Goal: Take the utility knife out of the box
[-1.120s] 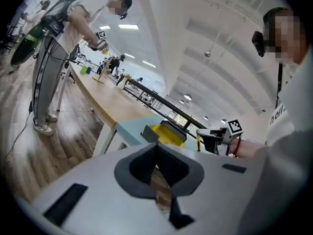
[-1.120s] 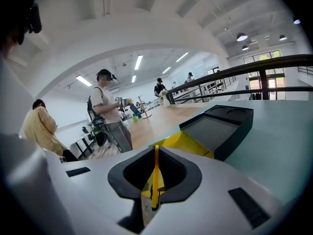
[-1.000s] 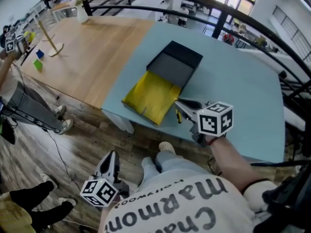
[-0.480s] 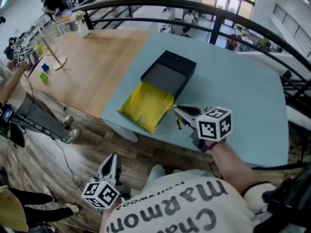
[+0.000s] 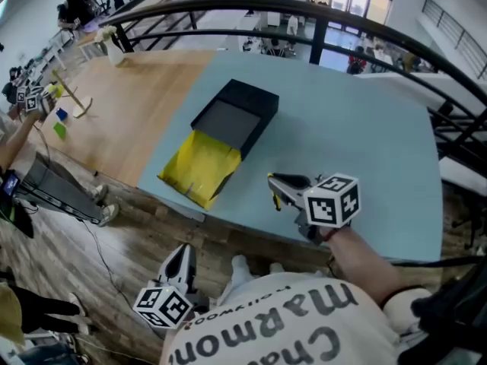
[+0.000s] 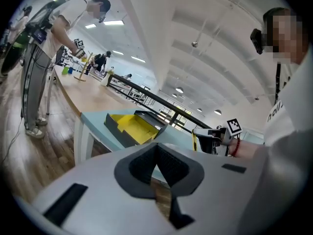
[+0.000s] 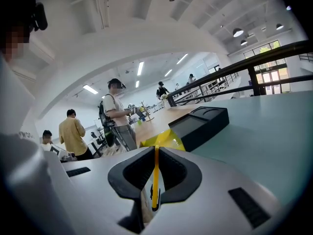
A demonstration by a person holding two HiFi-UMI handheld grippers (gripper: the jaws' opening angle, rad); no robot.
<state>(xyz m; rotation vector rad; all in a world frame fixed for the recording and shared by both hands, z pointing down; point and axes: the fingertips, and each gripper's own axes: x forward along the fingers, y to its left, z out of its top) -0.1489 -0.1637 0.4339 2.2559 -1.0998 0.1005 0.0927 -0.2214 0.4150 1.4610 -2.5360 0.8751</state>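
The open box lies on the light blue table (image 5: 365, 135): a black part (image 5: 232, 119) with a yellow inner tray (image 5: 199, 169) drawn out toward the near edge. My right gripper (image 5: 274, 182) hovers over the table to the right of the tray, shut on the thin yellow utility knife (image 5: 278, 198). In the right gripper view the knife (image 7: 156, 173) stands edge-on between the jaws, with the box (image 7: 200, 124) beyond. My left gripper (image 5: 180, 263) hangs low over the wooden floor beside the table, jaws together and holding nothing (image 6: 157, 151).
A wooden tabletop (image 5: 129, 90) adjoins the blue one at the left. A black curved railing (image 5: 319, 12) runs behind the table. People stand at the far left (image 5: 23, 150). The table's near edge (image 5: 228, 220) lies just below the tray.
The right gripper has carried the knife away from the yellow tray, rightward along the near table edge. The left gripper stays low beside the table.
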